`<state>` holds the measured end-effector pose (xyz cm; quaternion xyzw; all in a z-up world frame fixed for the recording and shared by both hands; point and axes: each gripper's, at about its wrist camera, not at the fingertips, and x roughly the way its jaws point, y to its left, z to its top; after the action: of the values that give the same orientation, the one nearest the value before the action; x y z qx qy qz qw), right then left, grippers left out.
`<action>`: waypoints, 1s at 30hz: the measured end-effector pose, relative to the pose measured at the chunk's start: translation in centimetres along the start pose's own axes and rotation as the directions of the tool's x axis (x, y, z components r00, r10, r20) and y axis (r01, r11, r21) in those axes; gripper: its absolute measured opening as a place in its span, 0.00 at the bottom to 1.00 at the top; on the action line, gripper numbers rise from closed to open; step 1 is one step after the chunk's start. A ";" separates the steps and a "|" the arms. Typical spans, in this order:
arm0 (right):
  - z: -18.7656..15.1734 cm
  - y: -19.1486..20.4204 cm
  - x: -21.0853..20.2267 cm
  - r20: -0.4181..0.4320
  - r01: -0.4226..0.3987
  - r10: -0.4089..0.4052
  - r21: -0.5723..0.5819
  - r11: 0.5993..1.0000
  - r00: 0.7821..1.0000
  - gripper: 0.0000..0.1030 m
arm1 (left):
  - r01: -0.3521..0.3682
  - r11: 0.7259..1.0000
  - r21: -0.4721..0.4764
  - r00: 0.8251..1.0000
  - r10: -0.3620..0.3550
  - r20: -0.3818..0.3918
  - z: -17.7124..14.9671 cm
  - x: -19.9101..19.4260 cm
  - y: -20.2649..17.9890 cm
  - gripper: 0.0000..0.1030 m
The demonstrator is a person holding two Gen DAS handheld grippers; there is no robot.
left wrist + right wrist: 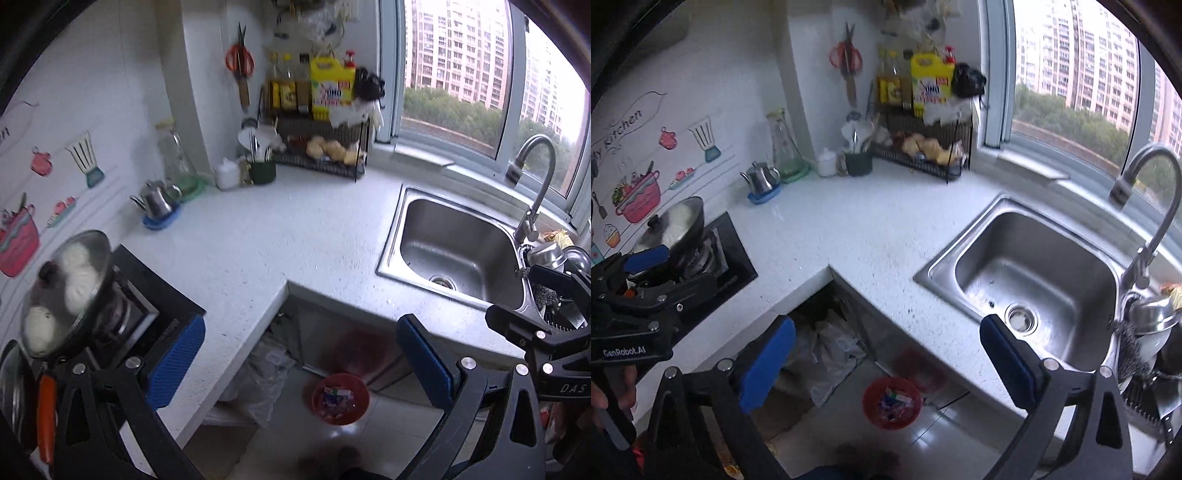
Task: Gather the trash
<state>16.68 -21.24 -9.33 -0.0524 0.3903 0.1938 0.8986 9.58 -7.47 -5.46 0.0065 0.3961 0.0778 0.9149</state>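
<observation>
Plainly, both tongs hang wide and hold nothing: the left gripper (301,360) and the right gripper (886,360) hover side by side above the near edge of the counter (280,229), each showing in the other's view. Below them, on the floor (956,435) in the gap under the counter, stands a red bin (340,398) with colourful scraps already in it. No loose trash shows on the white counter, so the collecting looks largely done or not begun; I cannot tell which. To the right lies the steel sink (1030,280), left the lidded pot (66,288), far back a rack (317,147) by the window (458,51).
</observation>
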 end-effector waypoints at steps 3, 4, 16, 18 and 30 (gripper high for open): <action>0.1 0.5 -1.4 0.023 -0.001 0.001 0.003 1.000 1.000 0.99 | 0.024 1.000 0.001 0.999 -0.024 0.028 -0.1 -1.9 -0.2 1.00; 0.0 0.8 -2.1 0.034 -0.004 0.004 0.002 1.000 0.999 0.99 | 0.033 0.999 0.003 0.999 -0.033 0.040 -0.2 -2.5 -0.3 1.00; -2.8 3.4 -7.3 0.122 0.086 -0.087 0.015 0.996 0.989 0.99 | 0.106 0.993 0.055 0.985 -0.112 0.127 -4.1 -10.3 1.0 1.00; -3.5 4.0 -8.1 0.122 0.076 -0.079 0.029 0.997 0.989 0.99 | 0.114 0.992 0.054 0.984 -0.121 0.129 -5.1 -11.5 1.3 1.00; -6.4 5.9 -11.5 0.145 0.109 -0.112 0.029 0.994 0.983 0.99 | 0.120 0.991 0.063 0.981 -0.128 0.148 -8.7 -15.5 1.1 1.00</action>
<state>2.91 -20.93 -5.17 -0.0502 0.3219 0.1429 0.9346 -7.30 -9.11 -0.13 0.0125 0.3270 0.0091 0.9449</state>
